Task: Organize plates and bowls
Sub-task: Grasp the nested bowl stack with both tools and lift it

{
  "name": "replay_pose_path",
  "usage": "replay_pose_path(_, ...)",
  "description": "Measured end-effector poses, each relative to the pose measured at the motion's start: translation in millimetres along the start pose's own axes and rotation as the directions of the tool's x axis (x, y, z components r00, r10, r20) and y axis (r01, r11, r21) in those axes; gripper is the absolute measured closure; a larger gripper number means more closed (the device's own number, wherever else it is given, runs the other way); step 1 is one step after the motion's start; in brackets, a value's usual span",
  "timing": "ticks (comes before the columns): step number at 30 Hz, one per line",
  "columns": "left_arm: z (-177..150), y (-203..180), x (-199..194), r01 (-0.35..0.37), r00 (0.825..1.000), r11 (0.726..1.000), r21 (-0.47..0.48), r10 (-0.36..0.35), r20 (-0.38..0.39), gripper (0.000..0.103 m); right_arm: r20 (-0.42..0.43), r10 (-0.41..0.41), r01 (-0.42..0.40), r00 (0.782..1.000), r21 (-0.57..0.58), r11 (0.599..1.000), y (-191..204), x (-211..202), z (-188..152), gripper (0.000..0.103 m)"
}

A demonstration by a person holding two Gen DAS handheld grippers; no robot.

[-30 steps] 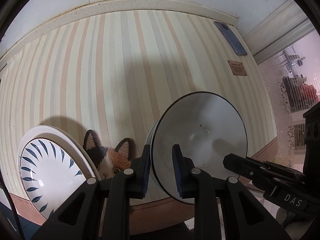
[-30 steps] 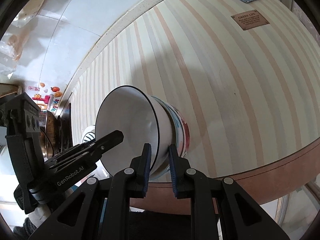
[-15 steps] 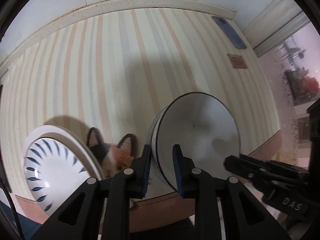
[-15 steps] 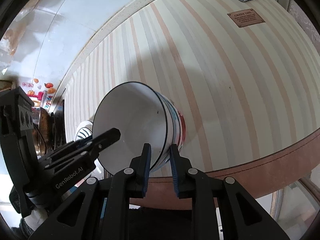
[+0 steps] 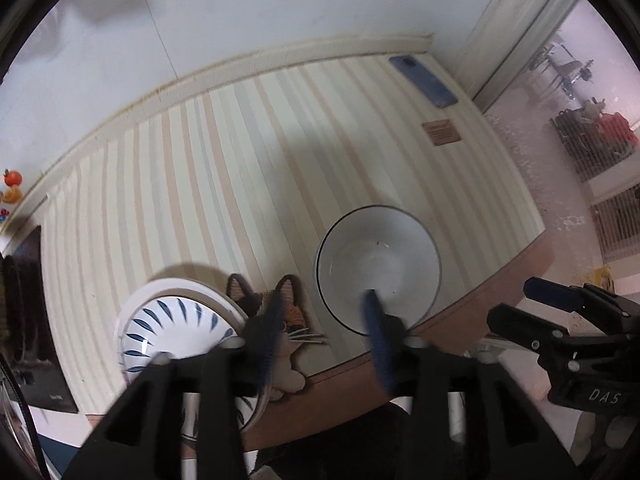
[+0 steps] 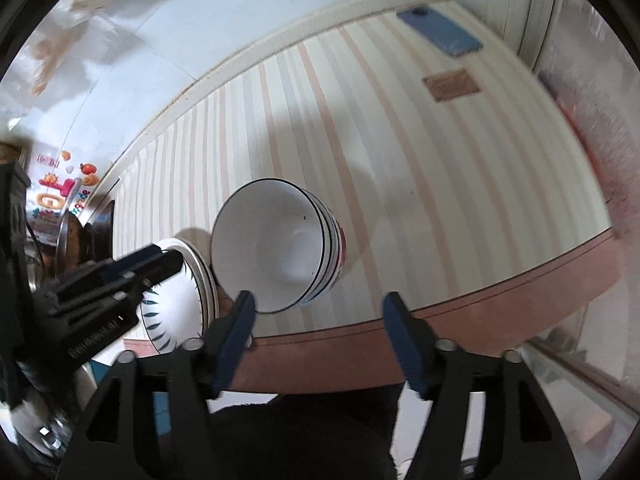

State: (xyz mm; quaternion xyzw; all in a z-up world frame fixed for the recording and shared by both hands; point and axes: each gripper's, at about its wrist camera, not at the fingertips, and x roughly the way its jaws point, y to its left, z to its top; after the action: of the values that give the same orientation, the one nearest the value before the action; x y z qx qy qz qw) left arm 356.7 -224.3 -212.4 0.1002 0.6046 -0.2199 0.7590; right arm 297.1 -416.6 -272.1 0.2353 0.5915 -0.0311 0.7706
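While both sets of jaws have just been opening, the left gripper point(image 5: 324, 344) and right gripper point(image 6: 320, 340) stand released, with nothing between them. The white bowl point(image 6: 268, 248) sits nested in a bowl stack on the striped desk point(image 6: 400, 160), beside the blue-leaf plates point(image 5: 176, 328).

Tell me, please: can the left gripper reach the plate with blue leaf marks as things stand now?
Probably yes. The left gripper, jaws open and empty, hangs just above the plate, whose top lies uncovered; only the cat-shaped mat lies beside it.
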Motion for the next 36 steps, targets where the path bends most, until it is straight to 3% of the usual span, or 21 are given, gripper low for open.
replay_pose_path(1, 0, 0, -6, 0.002, 1.000, 1.000, 0.006, -0.002, 0.012, 0.031, 0.009, -0.006, 0.006, 1.000, -0.008, 1.000, 3, -7, -3, 0.025)
replay_pose_path(2, 0, 0, -12, -0.001, 1.000, 1.000, 0.011, 0.001, 0.026, 0.028, 0.017, -0.005, 0.005, 1.000, -0.014, 1.000, 5, -13, -5, 0.024)
replay_pose_path(9, -3, -3, -39, 0.008, 0.998, 0.999, 0.039, -0.010, 0.057, 0.027, 0.054, 0.026, -0.024, 0.998, -0.031, 0.999, 17, -37, -19, 0.013)
replay_pose_path(15, -2, 3, -18, 0.020, 0.999, 1.000, 0.005, -0.020, 0.028, 0.027, 0.061, 0.035, -0.033, 0.997, -0.026, 0.999, 13, -36, -17, 0.010)
replay_pose_path(20, 5, 14, 28, 0.075, 0.996, 0.995, -0.068, -0.078, -0.045, 0.027, 0.043, 0.052, -0.052, 0.998, 0.004, 0.999, -1, -11, -7, 0.010)
replay_pose_path(24, 15, 25, 69, 0.139, 0.982, 0.978, -0.158, -0.156, -0.102, 0.027, 0.012, 0.121, -0.122, 0.993, 0.046, 0.992, -15, 24, 2, 0.010)
replay_pose_path(26, 21, 27, 89, 0.159, 0.974, 0.968, -0.193, -0.186, -0.130, 0.027, -0.011, 0.183, -0.181, 0.983, 0.093, 0.979, -25, 48, 9, 0.010)
replay_pose_path(36, 35, 30, 157, 0.175, 0.940, 0.947, -0.270, -0.242, -0.239, 0.029, -0.119, 0.338, -0.307, 0.933, 0.221, 0.926, -53, 141, 24, 0.010)
